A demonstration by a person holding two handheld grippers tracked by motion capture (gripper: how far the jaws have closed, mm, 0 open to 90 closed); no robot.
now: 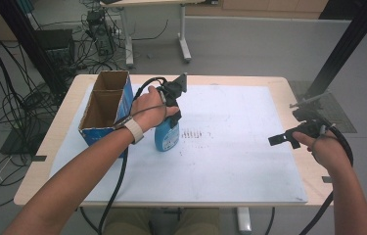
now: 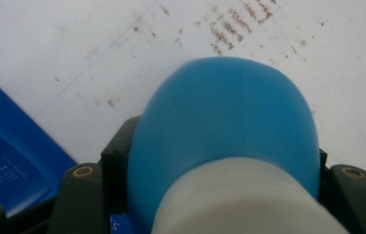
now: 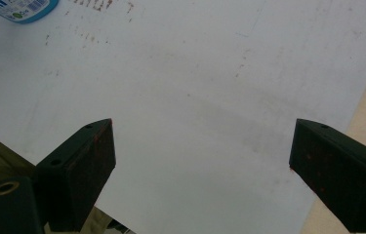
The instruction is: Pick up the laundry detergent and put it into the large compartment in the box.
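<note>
Two black jaws of the left gripper (image 1: 173,113) are clenched on the neck of a blue plastic bottle with a white collar (image 1: 167,136), which stands upright on the white sheet (image 1: 240,156) covering the table. In the left gripper view the bottle's rounded shoulder (image 2: 224,117) bulges between the jaws. At nine o'clock from the bottle, just beside it, stands a blue cardboard box (image 1: 103,105), open-topped, split into two compartments; nothing can be made out inside them. At three o'clock, well apart, the right gripper (image 1: 288,138) hangs over the sheet's edge, its jaws spread wide, grasping nothing.
</note>
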